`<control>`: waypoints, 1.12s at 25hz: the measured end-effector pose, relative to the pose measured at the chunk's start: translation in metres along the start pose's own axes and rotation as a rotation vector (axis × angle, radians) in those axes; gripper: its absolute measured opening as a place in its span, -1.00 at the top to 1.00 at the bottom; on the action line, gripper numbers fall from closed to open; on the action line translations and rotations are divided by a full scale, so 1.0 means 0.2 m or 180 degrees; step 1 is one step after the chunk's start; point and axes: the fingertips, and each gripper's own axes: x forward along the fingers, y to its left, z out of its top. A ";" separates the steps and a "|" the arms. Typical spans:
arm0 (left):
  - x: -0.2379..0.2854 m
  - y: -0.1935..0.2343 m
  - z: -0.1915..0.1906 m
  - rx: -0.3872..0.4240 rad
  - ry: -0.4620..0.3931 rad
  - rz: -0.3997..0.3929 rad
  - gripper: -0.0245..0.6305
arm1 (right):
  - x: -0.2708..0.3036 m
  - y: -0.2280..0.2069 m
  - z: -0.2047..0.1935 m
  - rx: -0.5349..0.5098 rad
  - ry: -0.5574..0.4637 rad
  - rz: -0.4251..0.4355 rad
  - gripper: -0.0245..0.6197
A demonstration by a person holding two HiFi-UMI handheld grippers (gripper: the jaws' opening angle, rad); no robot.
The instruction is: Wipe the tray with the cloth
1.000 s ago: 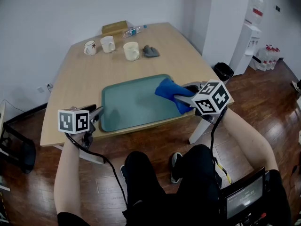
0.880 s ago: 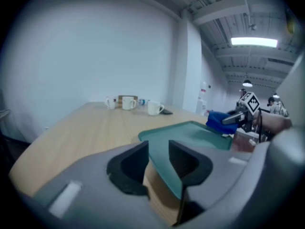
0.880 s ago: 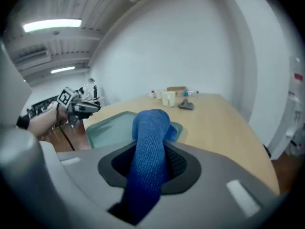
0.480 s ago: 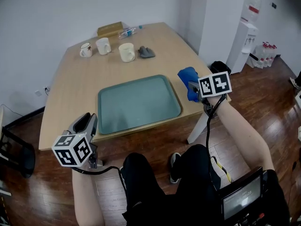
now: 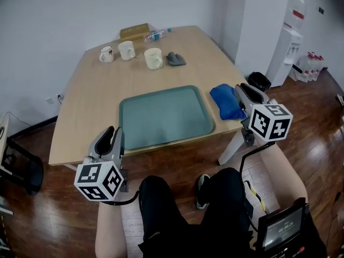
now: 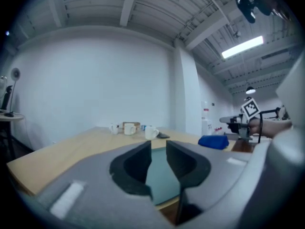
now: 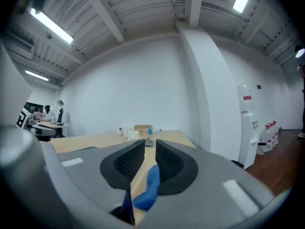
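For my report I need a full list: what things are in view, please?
table: one, light wood, centre
tray: one, teal, on the table's near half
cloth: one, blue, on the table right of the tray
mugs: three, white or cream, table's far side
small bundle: one, grey, right of the mugs
box: one, brown, table's far edge
bottle: one, clear, beside the box
bin: one, black, floor beyond the table's right side
water dispenser: one, white, right wall
left hand-held gripper: one, grey, before the table's near edge; jaws apart, empty, lately closed partway
right hand-held gripper: one, grey, at the cloth; jaws just closing, narrow gap, not gripping it
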 end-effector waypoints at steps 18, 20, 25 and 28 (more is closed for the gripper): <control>-0.96 -0.65 -0.34 0.0404 0.0201 -0.0423 0.80 | -1.11 0.71 -0.42 0.0312 -0.0086 0.0633 0.78; -1.00 -0.68 -0.33 0.0389 0.0129 -0.0481 0.84 | -1.15 0.72 -0.41 0.0314 -0.0160 0.0650 0.79; -1.07 -0.64 -0.32 0.0379 0.0013 -0.0402 0.85 | -1.20 0.81 -0.43 0.0191 -0.0177 0.0712 0.80; -1.14 -0.60 -0.30 0.0324 -0.0062 -0.0308 0.87 | -1.25 0.89 -0.46 0.0084 -0.0153 0.0764 0.80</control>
